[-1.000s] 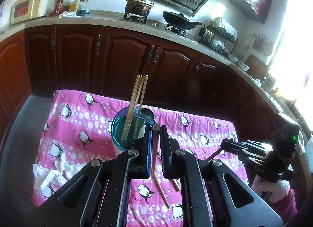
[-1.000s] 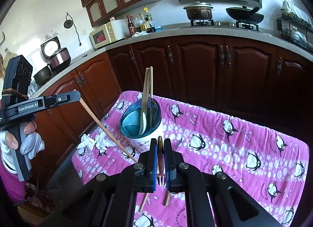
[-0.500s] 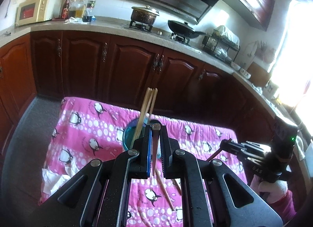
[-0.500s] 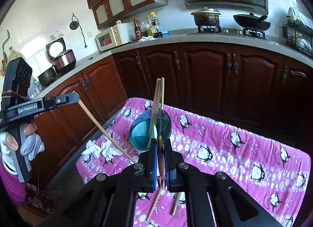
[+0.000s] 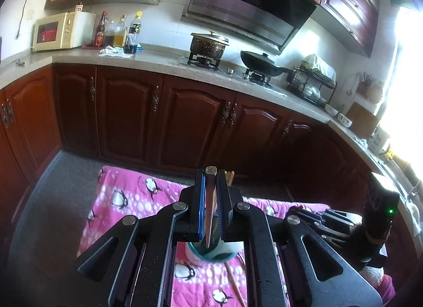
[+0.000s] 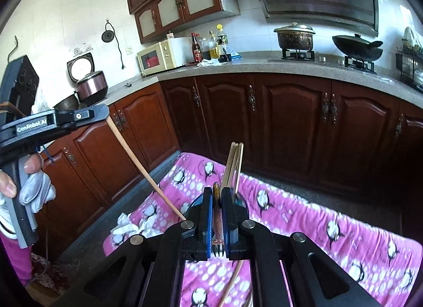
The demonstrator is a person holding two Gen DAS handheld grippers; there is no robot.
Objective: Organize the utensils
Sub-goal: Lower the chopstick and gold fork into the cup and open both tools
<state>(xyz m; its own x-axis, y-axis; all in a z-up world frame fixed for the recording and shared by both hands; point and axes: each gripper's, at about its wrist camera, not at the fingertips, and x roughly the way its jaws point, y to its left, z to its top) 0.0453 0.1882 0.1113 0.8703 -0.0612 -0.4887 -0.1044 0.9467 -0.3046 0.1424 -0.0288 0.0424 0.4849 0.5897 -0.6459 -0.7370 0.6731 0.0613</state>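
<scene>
My left gripper (image 5: pixel 211 175) is shut on a wooden chopstick (image 5: pixel 210 209) that hangs down toward the teal cup (image 5: pixel 211 252) just below it. From the right wrist view the left gripper (image 6: pixel 103 112) holds that chopstick (image 6: pixel 142 167) slanting down to the cup. My right gripper (image 6: pixel 216 190) is shut on a brown-handled fork (image 6: pixel 217 227), tines toward the camera. Three chopsticks (image 6: pixel 232 164) stand in the cup, which is mostly hidden behind the right gripper. The right gripper (image 5: pixel 304 212) shows at the lower right of the left wrist view.
The table carries a pink penguin cloth (image 6: pixel 330 230). Loose chopsticks (image 6: pixel 232 280) lie on it near me, and one (image 5: pixel 234 280) shows in the left wrist view. Crumpled white tissue (image 6: pixel 132 226) lies at the cloth's left edge. Dark wood cabinets (image 6: pixel 290 122) stand behind.
Both grippers have risen and tilted upward, so the cup sits lower in both views. The left gripper's chopstick now hangs over the cup. The fork stays gripped.
</scene>
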